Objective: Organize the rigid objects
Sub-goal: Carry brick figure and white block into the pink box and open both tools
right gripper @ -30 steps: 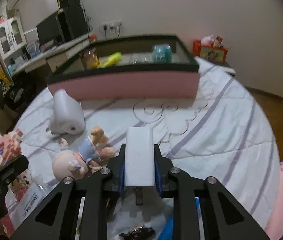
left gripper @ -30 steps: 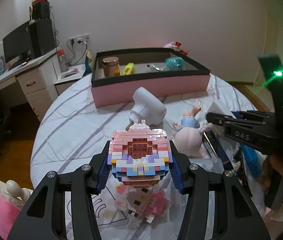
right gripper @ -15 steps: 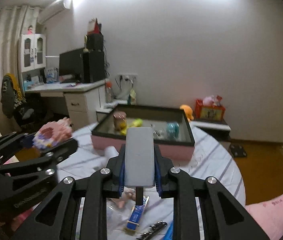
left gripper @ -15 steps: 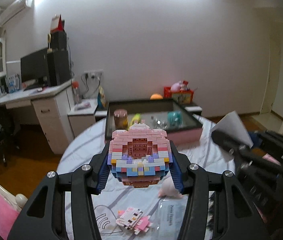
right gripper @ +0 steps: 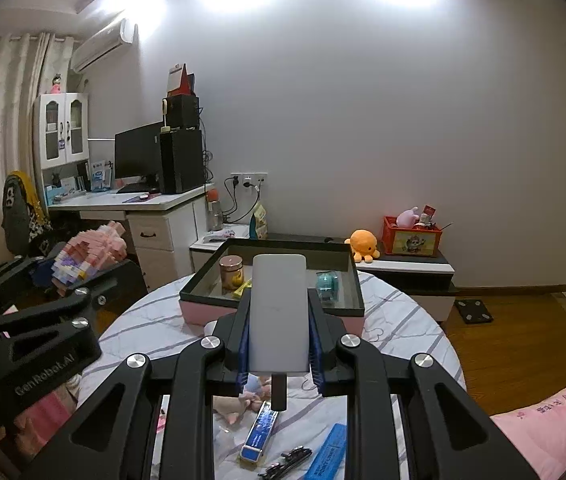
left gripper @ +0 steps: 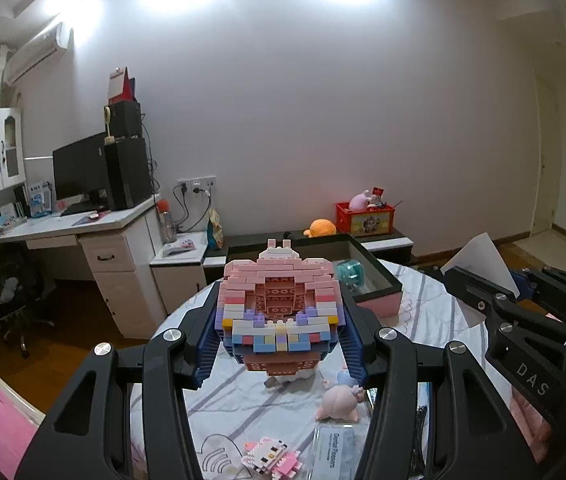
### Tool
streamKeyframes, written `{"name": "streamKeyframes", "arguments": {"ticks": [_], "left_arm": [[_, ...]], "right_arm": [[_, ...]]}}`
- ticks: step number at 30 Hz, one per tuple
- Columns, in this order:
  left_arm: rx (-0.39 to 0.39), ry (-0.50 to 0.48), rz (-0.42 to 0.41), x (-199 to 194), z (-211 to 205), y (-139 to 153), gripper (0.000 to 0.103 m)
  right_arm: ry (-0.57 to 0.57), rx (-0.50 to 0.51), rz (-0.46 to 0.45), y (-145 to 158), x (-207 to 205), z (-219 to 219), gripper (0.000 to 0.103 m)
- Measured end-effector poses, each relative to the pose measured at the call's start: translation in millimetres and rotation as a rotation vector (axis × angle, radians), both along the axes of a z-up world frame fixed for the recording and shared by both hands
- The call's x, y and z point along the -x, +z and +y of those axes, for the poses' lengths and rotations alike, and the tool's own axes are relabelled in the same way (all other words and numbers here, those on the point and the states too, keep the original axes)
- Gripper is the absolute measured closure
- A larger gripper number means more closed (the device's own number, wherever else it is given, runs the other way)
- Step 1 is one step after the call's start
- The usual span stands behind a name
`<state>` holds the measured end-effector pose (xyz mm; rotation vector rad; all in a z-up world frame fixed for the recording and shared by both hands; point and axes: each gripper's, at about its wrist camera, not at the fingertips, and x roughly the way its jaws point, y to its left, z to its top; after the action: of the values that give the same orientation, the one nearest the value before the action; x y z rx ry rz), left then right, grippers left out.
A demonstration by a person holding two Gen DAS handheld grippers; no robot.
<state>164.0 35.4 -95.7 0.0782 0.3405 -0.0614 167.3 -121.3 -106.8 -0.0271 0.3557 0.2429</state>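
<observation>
Both grippers are rising off the bed: left gripper [left gripper: 281,330] clamping brick model [left gripper: 279,308], right gripper [right gripper: 279,338] clamping white block [right gripper: 279,312], tray [right gripper: 271,245] centre-frame ahead likely next.

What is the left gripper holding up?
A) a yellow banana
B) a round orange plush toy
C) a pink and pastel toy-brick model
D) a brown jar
C: the left gripper has its blue pads pressed on both sides of the pink and pastel toy-brick model, lifted above the table.

Both grippers: matte black linkage arms, silver screws, ribbed blue fingers [right gripper: 315,354] (white lettering on the sides).
</observation>
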Motion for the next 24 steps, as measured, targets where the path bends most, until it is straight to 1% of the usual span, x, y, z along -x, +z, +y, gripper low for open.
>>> {"name": "streamKeyframes", "arguments": {"ticks": [9,13,15,17,20,22,24], "left_arm": [[-0.030,0.025,-0.023,-27.7,2.6,9.0,0.051],[-0.040,0.033,-0.036,-51.0,5.6,13.9,0.051],[-0.054,0.040,-0.029,-68.1,8.0,14.0,0.051],[-0.059,0.037,-0.015,-87.1,11.6,11.7,0.051],[-0.076,0.039,0.032,-124.0,17.5,2.5,0.051],[-0.068,0.022,0.095,-156.9,22.8,-9.4,0.051],[-0.085,0.023,0.147,-182.3,23.8,-21.4,0.051]], "right_arm": [[-0.002,0.004,-0.004,2.1,-22.8,2.1,0.079],[0.007,0.018,0.007,1.7,-47.1,5.1,0.079],[0.013,0.026,0.018,0.6,-63.1,7.4,0.079],[0.026,0.027,0.036,-0.8,-80.6,9.6,0.079],[0.043,0.045,0.068,-4.4,-110.8,14.7,0.079],[0.063,0.054,0.100,-8.5,-135.3,19.8,0.079],[0.083,0.057,0.153,-16.8,-160.9,24.5,0.079]]}}
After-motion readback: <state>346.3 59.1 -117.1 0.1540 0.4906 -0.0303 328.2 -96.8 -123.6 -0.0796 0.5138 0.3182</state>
